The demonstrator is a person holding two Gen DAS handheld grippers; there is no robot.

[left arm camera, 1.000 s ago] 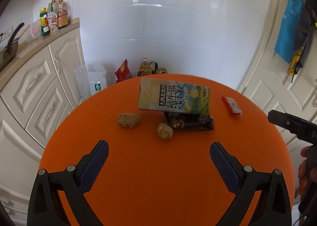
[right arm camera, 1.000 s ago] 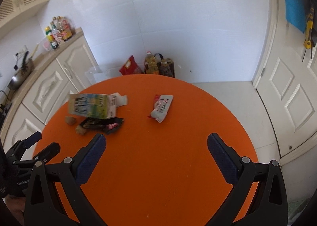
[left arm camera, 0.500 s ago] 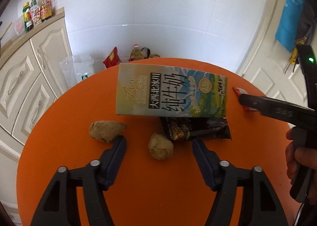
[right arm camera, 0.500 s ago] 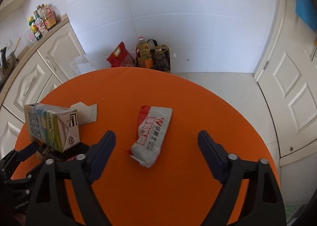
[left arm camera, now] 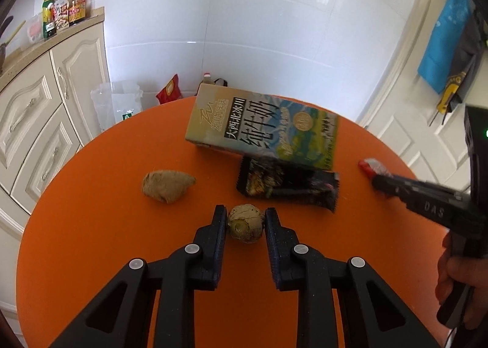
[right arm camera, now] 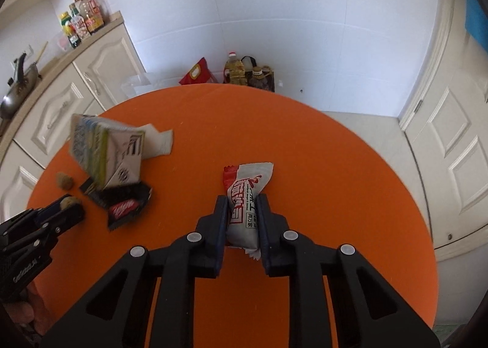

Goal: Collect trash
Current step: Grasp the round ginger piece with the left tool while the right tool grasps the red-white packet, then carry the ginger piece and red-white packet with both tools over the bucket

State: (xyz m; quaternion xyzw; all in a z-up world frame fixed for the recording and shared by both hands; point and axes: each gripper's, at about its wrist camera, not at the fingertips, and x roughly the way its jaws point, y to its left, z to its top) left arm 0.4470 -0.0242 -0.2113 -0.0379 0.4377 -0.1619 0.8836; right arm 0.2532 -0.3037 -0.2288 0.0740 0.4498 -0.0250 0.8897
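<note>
On the round orange table (left arm camera: 122, 241) my left gripper (left arm camera: 245, 215) is closing, its pads against both sides of a small brown lump (left arm camera: 245, 224). A larger brown lump (left arm camera: 167, 186) lies to its left. Beyond it lie a black wrapper (left arm camera: 286, 186) and a milk carton (left arm camera: 265, 131) on its side. My right gripper (right arm camera: 242, 201) is shut on a white and red snack wrapper (right arm camera: 245, 195), which still rests on the table. The carton (right arm camera: 103, 149) and black wrapper (right arm camera: 122, 201) are to its left.
Cream cabinets (left arm camera: 36, 122) with bottles (left arm camera: 64, 6) on the counter stand to the left. On the floor behind the table are a clear plastic bag (left arm camera: 117, 104), a red bag (right arm camera: 196, 73) and oil bottles (right arm camera: 235, 70). A white door (right arm camera: 451, 149) is to the right.
Both grippers moved forward and down to the table and closed. The left one came in around the small brown lump, the right one onto the white and red wrapper.
</note>
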